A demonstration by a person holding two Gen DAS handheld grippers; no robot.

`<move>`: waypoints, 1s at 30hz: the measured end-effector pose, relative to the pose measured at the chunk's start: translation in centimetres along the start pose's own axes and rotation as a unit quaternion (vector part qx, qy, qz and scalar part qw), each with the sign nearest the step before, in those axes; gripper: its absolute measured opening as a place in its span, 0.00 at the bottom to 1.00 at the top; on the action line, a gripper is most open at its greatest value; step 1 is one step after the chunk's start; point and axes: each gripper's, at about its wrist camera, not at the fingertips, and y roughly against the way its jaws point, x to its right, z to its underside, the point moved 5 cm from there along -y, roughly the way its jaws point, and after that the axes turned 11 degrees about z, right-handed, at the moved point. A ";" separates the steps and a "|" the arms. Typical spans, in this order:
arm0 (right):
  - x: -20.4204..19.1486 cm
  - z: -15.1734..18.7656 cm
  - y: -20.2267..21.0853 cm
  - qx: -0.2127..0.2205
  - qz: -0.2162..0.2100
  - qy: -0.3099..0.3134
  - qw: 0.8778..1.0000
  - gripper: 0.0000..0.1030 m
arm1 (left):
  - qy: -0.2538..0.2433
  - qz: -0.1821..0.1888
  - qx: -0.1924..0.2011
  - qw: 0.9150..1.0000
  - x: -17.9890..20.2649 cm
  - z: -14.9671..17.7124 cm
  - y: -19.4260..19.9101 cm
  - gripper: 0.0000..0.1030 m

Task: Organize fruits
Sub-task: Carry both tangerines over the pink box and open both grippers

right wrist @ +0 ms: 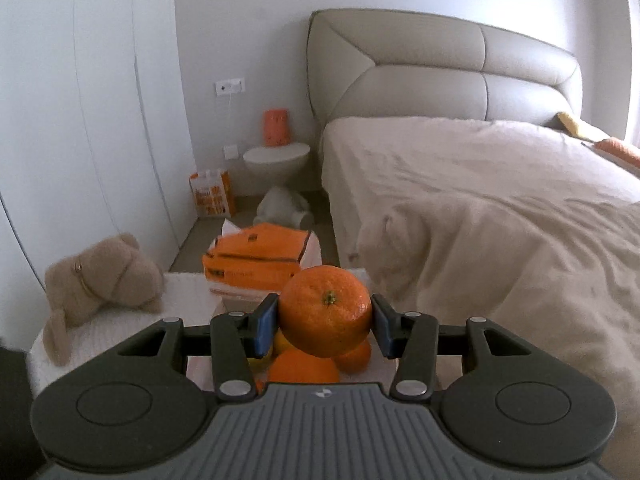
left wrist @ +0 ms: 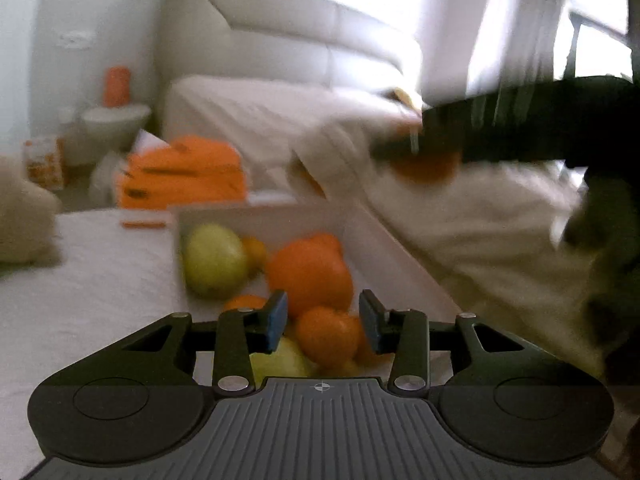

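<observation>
1. The room is a bedroom. A bed (right wrist: pixel 500 200) with a padded beige headboard (right wrist: pixel 440 68) and a rumpled cream cover fills the right side of the right wrist view.
2. White wardrobe doors (right wrist: pixel 80 120) line the left wall, and a small round side table (right wrist: pixel 276 158) by the headboard carries an orange jar (right wrist: pixel 276 126).
3. On the floor near the side table stand an orange and white paper bag (right wrist: pixel 210 192) and a stack of orange boxes (right wrist: pixel 260 260).
4. In front is a worktop (left wrist: pixel 100 272) under a white textured cloth, with a tan plush toy (right wrist: pixel 100 276) lying at its left end.
5. A white box (left wrist: pixel 360 232) sits on the worktop and holds the fruit: oranges (left wrist: pixel 310 272) and yellow-green fruit (left wrist: pixel 216 260) piled together.
6. The right hand-held gripper (right wrist: pixel 325 326) is tilted downward above the box, its blue pads clamped on both sides of an orange (right wrist: pixel 325 316), which hangs clear above the other fruit.
7. The left hand-held gripper (left wrist: pixel 323 322) also points down over the box, jaws partly apart with nothing between them; the fruit lies beyond the pads.
8. In the blurred left wrist view, the right hand-held gripper shows as a dark bar at upper right with its orange.
</observation>
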 end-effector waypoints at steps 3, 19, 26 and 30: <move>-0.8 1.0 -1.3 -0.018 -0.004 0.000 1.000 0.47 | 0.025 -0.024 0.039 0.999 -1.7 -0.3 3.0 0.43; -9.6 5.4 -8.0 -0.094 -0.053 0.055 0.993 0.47 | 0.056 -0.085 0.032 0.994 -5.0 3.0 8.1 0.43; -10.3 6.5 -8.4 -0.124 -0.067 0.063 0.988 0.50 | 0.062 -0.087 0.023 0.994 -5.6 4.6 8.6 0.43; -9.6 6.3 -5.2 -0.077 -0.083 0.073 0.991 0.65 | 0.053 -0.113 0.002 0.992 -6.2 6.8 9.5 0.43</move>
